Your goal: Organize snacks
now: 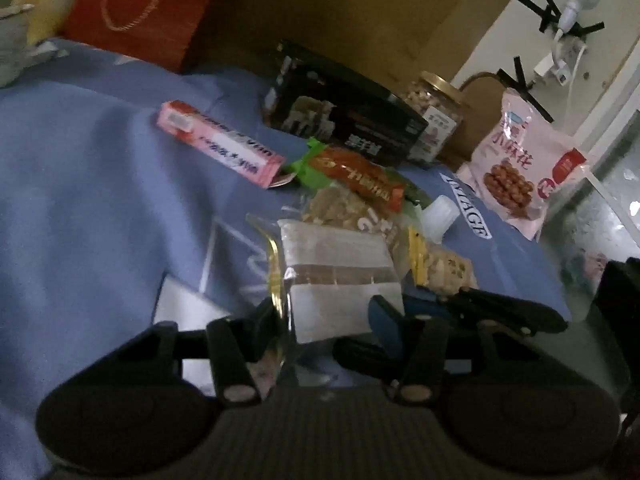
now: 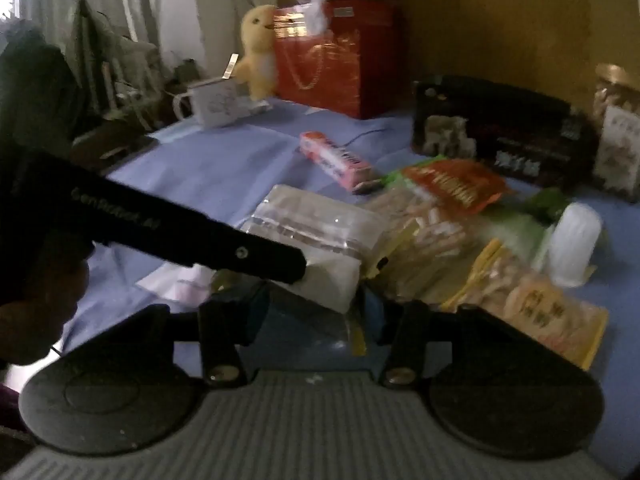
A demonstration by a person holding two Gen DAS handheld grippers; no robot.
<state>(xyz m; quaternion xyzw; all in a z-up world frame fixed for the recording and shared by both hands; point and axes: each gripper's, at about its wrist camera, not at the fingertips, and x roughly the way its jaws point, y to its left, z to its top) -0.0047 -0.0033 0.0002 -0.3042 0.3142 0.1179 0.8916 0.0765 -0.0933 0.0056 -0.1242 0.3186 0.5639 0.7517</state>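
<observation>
A white packet in clear wrap point(image 1: 340, 276) point(image 2: 316, 232) lies at the near end of a snack pile on the blue cloth point(image 1: 100, 200). My left gripper point(image 1: 324, 320) has its blue pads against both sides of this packet. In the right wrist view one of its black fingers point(image 2: 276, 258) lies across the packet. My right gripper point(image 2: 314, 314) stands open, the packet's near corner just between its tips with gaps on both sides. Its black finger point(image 1: 500, 308) reaches in from the right in the left wrist view. Behind lie an orange packet point(image 1: 360, 176) point(image 2: 452, 184) and a yellow-edged cracker bag point(image 2: 532, 304).
A pink box point(image 1: 220, 144) lies left of the pile. A black box point(image 1: 344, 112), a jar point(image 1: 436, 116) and a pink bag point(image 1: 524, 168) stand at the back. A small white cup point(image 2: 572, 240) sits on the right. A red gift bag point(image 2: 336, 64) and white mug point(image 2: 216, 102) are far left.
</observation>
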